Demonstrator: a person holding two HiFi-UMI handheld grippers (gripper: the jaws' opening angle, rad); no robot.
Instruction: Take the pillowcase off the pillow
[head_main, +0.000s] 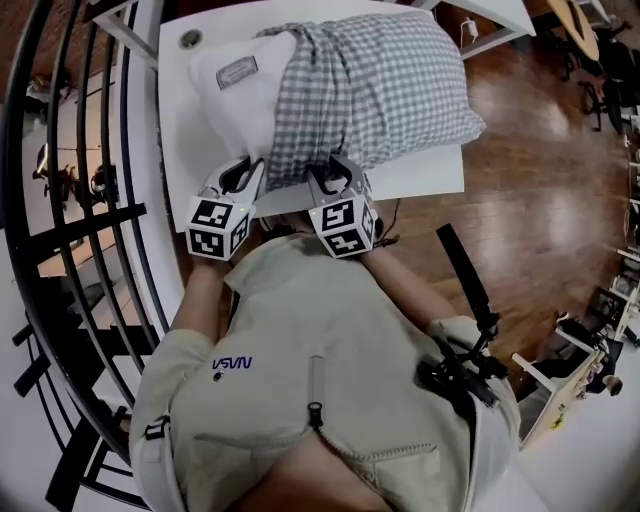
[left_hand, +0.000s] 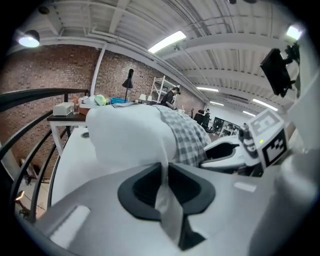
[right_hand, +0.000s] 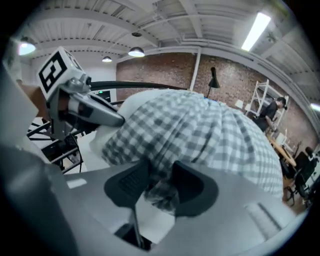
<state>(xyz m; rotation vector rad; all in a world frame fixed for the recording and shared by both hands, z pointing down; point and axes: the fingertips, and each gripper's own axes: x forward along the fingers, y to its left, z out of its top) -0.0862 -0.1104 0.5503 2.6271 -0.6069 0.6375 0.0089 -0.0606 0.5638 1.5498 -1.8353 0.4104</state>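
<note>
A white pillow (head_main: 235, 95) lies on the white table (head_main: 420, 175), its left end bare. The grey-and-white checked pillowcase (head_main: 370, 85) covers the rest. My left gripper (head_main: 243, 175) is at the pillow's near edge, shut on a fold of the white pillow (left_hand: 125, 132), which runs pinched between the pads of the left gripper (left_hand: 164, 172). My right gripper (head_main: 333, 172) is at the pillowcase's near hem. In the right gripper view its jaws (right_hand: 157, 182) stand apart, with bunched checked cloth (right_hand: 200, 135) lying loosely between them.
A black metal railing (head_main: 60, 200) curves along the left of the table. Wooden floor (head_main: 540, 200) lies to the right. The two grippers sit close side by side at the table's near edge, against the person's beige jacket (head_main: 320, 340).
</note>
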